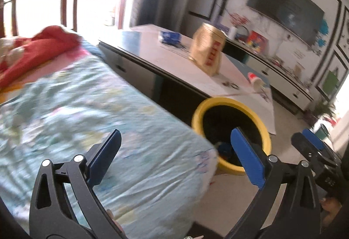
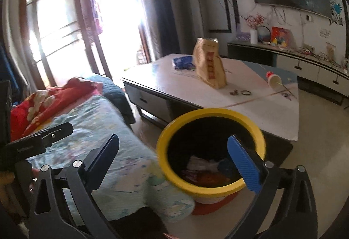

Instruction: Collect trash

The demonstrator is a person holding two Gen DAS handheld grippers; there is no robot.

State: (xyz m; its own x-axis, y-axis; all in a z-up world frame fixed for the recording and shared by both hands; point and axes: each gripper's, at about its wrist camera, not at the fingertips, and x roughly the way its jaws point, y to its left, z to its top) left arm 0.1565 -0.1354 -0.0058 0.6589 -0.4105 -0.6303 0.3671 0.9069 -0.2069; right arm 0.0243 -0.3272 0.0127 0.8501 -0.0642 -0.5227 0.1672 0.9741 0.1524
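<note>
Sunlit living room, white-topped coffee table [image 2: 250, 108] ahead: round yellow-rimmed trash bin [image 2: 192, 184] (wrappers inside) at five o'clock, tan paper bag [image 2: 209, 64] upright at one o'clock. Left gripper [image 1: 174, 151] and right gripper [image 2: 174, 151] gape wide, empty.

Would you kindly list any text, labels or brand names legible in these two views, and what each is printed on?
None can be read.
Tan paper bag on the coffee table: red label, characters too blurred.
Blue packet: print too small.
Tipped cup: red mark, unreadable.
</note>
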